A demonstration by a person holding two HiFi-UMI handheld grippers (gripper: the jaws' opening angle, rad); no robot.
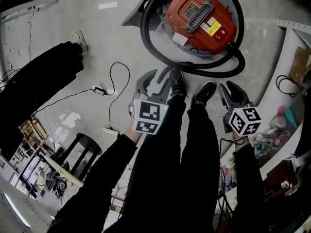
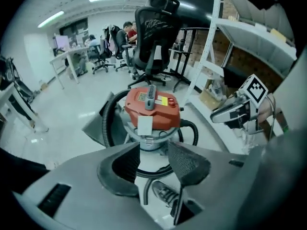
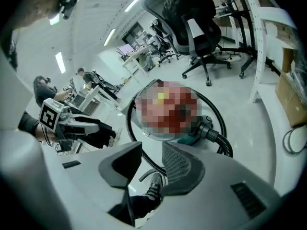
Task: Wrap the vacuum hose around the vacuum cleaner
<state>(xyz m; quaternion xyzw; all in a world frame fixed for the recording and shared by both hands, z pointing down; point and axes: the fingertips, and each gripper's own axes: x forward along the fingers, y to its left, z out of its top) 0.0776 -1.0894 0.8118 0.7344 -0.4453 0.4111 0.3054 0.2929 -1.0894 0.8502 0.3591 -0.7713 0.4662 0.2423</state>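
Black vacuum hose (image 1: 145,33) lies beyond left gripper (image 1: 162,76) and right gripper (image 1: 227,86).

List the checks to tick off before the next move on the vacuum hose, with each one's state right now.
1. Left gripper free: ok, jaws apart, nothing between them.
2. Right gripper free: ok, jaws apart, nothing between them.
3. Hose in view: ok, looped on the floor around the vacuum cleaner.
4. Hose wound snug: not ok, the loop lies loose, off the body.
5. Shoes clear of the hose: cannot tell, they stand right at the loop's near side.
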